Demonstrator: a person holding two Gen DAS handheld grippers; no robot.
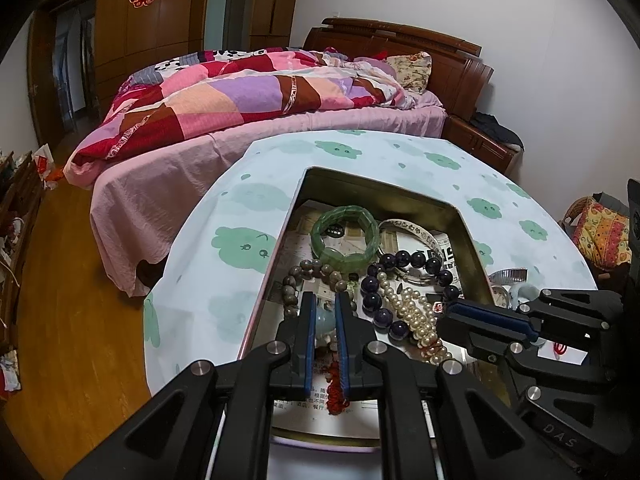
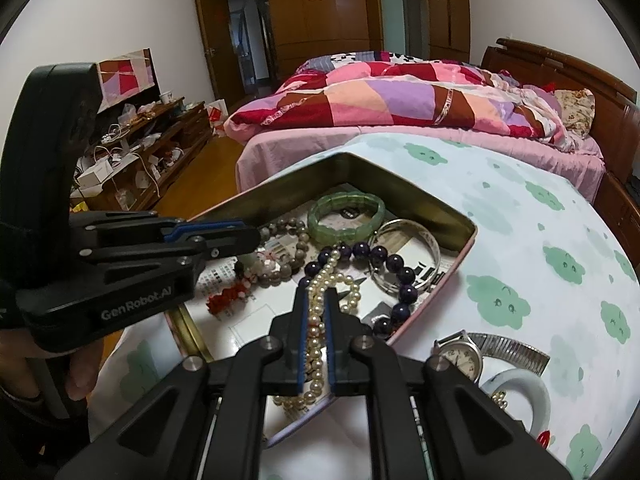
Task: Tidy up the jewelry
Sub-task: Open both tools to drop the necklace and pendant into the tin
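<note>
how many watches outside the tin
1. The watch lies on the cloth just right of the tin, beside a white bangle. More could be hidden behind the grippers.

Both grippers low and forward, jaws narrowed.

Left gripper (image 1: pixel 324 304): jaws nearly closed on a pale rounded piece. Right gripper (image 2: pixel 316 300): jaws clamped on a strand of beads. A hand (image 2: pixel 76 376) grips the left handle.

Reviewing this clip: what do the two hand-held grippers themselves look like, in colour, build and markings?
Both are matte black plastic linkages with round silver pivot bolts and blue pads lining two flat fingers. The left hand-held gripper shows white "GenRobot.AI" lettering on its body in the right wrist view. The right hand-held gripper bears embossed "DAS" on its side in the left wrist view. No cables visible.
</note>
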